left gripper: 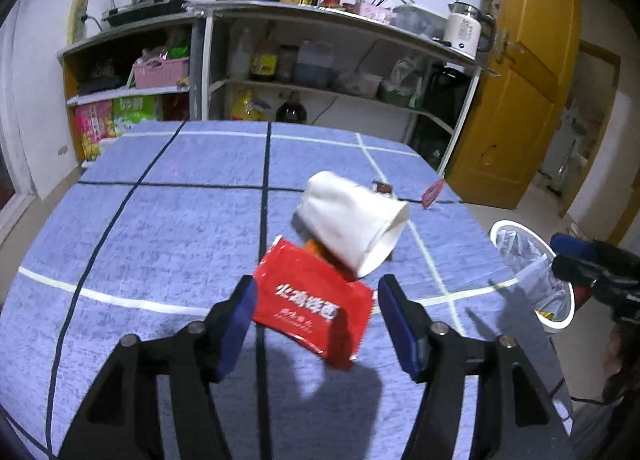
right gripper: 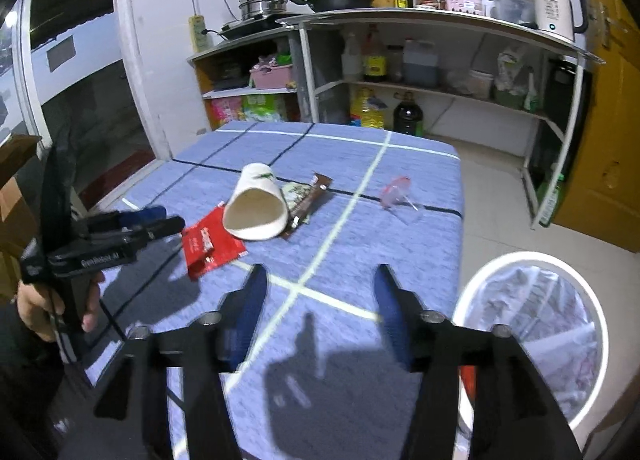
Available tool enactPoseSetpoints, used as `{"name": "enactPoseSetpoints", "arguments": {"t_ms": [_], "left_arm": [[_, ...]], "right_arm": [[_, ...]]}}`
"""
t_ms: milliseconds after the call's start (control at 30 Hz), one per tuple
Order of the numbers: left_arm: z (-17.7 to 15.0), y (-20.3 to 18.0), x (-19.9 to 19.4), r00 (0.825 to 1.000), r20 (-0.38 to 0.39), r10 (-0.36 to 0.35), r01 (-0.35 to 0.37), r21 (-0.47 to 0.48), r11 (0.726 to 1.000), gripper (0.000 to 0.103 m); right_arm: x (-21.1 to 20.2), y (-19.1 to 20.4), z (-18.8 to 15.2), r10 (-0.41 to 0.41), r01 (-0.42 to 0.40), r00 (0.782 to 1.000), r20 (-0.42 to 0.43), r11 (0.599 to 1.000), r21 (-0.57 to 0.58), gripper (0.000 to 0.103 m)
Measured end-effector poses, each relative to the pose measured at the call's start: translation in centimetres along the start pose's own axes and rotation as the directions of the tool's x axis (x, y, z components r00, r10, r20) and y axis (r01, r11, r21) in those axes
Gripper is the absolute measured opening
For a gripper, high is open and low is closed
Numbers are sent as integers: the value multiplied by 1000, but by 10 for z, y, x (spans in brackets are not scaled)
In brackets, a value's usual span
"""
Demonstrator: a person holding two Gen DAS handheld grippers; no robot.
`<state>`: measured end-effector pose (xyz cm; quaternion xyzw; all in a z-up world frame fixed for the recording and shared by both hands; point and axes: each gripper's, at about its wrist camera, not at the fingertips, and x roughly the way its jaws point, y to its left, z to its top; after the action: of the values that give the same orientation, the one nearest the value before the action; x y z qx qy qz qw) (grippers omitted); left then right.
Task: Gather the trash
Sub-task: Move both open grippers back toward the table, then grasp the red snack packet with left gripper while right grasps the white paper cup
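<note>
A red sachet [left gripper: 314,302] with white lettering lies flat on the blue checked tablecloth [left gripper: 160,220], toward the near middle of the table. Its far edge sits just under a white paper cup [left gripper: 352,220] that lies on its side, mouth toward the camera side. Beyond the cup, in the right wrist view, a brown wrapper [right gripper: 310,200] and a pale printed packet [right gripper: 296,194] lie touching the cup's far side, and a clear plastic piece with a red lid [right gripper: 396,194] rests well apart, near the table's right edge.

The cloth to the left of the sachet and the whole far half of the table are open. Off the right edge stands a white-rimmed bin [right gripper: 532,340] lined with a clear bag, close beside the table corner.

The left gripper [left gripper: 316,302] points down at the sachet, its jaws spread, the blue pads either side of the packet without pressing it. A hand [right gripper: 52,300] holds its handle at the table's left edge. The right gripper [right gripper: 320,292] hangs over bare cloth near the bin, jaws spread wide, nothing between them.
</note>
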<state>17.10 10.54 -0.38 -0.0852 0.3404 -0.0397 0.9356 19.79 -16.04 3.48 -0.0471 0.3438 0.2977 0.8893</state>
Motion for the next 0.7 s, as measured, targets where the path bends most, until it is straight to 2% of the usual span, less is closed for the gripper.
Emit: {"name": "enactPoseSetpoints", "arguments": {"t_ms": [233,300,400,500,567,700], "left_arm": [[-3,11,22,997,-72,-1,0,-1,1000,68],[-2,8,28,995,-94,-14,16,22,1000,74],[-2,2,38,993,-117,8,-1,56,998,75],[-1,-2,47,987,-161,-6,20,81,997,78],[-1,-7,55,981,-195,-10,31,106,994,87],[-1,-13,60,976,-214,42,-10,149,989,88]], "right_arm": [[24,15,24,44,-44,999,-22,999,-32,59],[27,16,26,45,-46,999,-22,998,-36,59],[38,17,31,57,-58,998,-28,997,-47,59],[43,18,30,64,-66,997,-35,997,-50,59],[44,17,30,63,-65,997,-38,997,-52,59],[48,14,34,60,-62,997,-37,997,-42,59]]}}
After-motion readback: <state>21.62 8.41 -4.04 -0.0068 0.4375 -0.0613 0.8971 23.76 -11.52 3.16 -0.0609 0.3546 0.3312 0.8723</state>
